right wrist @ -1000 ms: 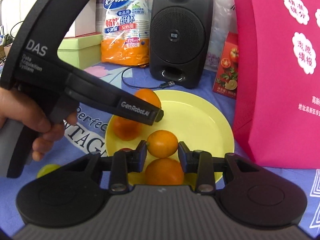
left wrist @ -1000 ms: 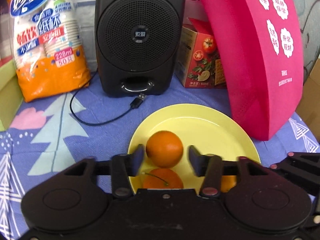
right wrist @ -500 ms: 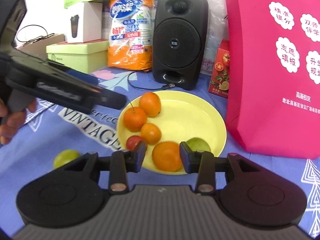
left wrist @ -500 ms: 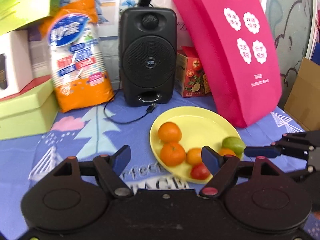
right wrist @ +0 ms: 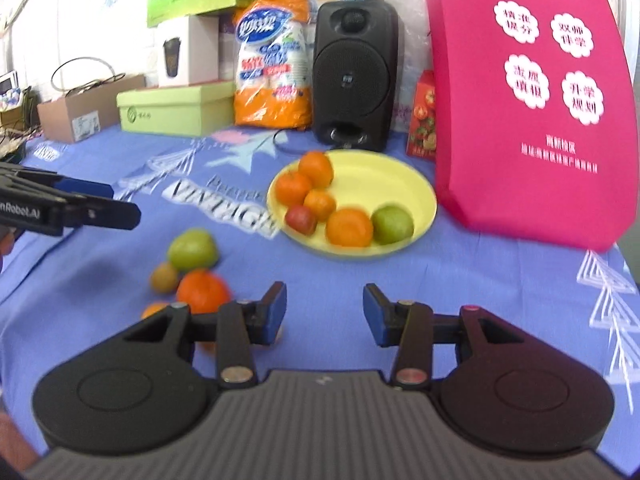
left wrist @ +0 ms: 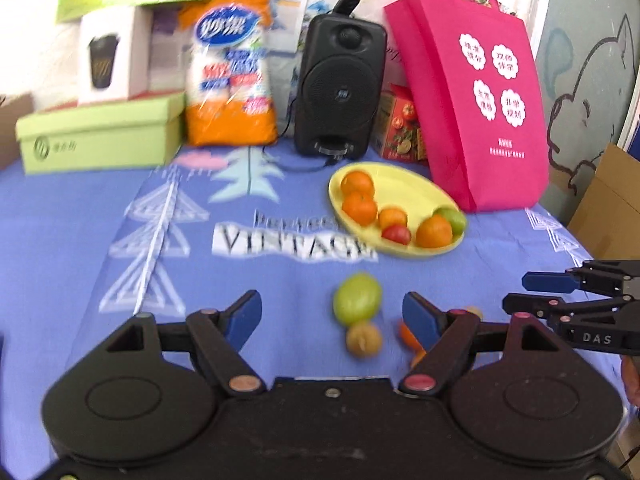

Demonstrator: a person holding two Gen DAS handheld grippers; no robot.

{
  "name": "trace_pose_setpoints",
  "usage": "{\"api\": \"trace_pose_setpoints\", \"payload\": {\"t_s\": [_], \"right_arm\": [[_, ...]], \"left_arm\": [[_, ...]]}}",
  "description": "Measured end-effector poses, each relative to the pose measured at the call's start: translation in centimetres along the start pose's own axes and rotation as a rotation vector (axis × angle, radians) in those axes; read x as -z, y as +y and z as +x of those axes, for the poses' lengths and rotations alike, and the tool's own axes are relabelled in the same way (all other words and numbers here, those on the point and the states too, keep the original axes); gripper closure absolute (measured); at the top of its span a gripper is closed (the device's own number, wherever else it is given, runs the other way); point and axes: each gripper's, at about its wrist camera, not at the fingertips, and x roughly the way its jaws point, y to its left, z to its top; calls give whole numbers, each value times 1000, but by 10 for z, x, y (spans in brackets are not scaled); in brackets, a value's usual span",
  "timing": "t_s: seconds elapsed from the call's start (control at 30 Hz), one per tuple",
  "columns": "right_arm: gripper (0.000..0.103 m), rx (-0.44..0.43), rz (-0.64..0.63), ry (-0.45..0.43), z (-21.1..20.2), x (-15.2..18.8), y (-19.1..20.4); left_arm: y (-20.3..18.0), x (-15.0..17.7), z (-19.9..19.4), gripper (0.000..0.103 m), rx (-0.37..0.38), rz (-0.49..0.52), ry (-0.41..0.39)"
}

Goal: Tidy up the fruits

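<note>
A yellow plate (left wrist: 404,188) (right wrist: 380,176) on the blue cloth holds several oranges, a red fruit (right wrist: 301,219) and a green fruit (right wrist: 393,225). Loose on the cloth in front of it lie a green fruit (left wrist: 357,304) (right wrist: 193,250), a small brown fruit (left wrist: 363,339) (right wrist: 164,277) and an orange (right wrist: 203,292). My left gripper (left wrist: 330,308) (right wrist: 120,202) is open and holds nothing, raised short of the loose green fruit. My right gripper (right wrist: 324,294) (left wrist: 520,291) is open, its jaws opening, with only cloth between them.
Behind the plate stand a black speaker (left wrist: 340,92) with its cable, a pink tote bag (left wrist: 480,100), a red carton (left wrist: 400,128), an orange pack of paper cups (left wrist: 232,80) and a green box (left wrist: 100,136). A cardboard box (left wrist: 608,208) sits at the right edge.
Both grippers have drawn back from the plate, which now looks smaller and farther. The left jaws spread away from an orange; the right jaws widened off a small orange. Loose fruit came into view.
</note>
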Motion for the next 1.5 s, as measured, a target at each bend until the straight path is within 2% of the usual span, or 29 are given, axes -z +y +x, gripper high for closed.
{"api": "trace_pose_setpoints", "payload": {"t_s": [0.27, 0.4, 0.63, 0.73, 0.83, 0.9, 1.07, 1.2, 1.5], "right_arm": [[61, -27, -36, 77, -9, 43, 26], [61, -9, -66, 68, -6, 42, 35], [61, 26, -86, 59, 8, 36, 38], [61, 27, -93, 57, 14, 33, 39], [61, 25, -100, 58, 19, 31, 38], [60, 28, -111, 59, 22, 29, 39], [60, 32, -130, 59, 26, 27, 40], [60, 31, -155, 61, 30, 23, 42], [59, 35, -184, 73, 34, 17, 34]], "left_arm": [[-2, 34, 0, 25, -28, 48, 56], [-10, 40, 14, 25, -25, 76, 72], [-17, 38, 33, 27, -24, 101, 56], [-19, 34, 38, 31, -6, 107, 45], [-24, 31, 43, 42, 30, 121, 44], [-25, 30, 47, 59, 65, 118, 52], [-24, 29, 52, 62, 98, 101, 56], [-21, 28, 55, 78, 102, 94, 71], [-9, 33, 44, 78, 124, 63, 81]]}}
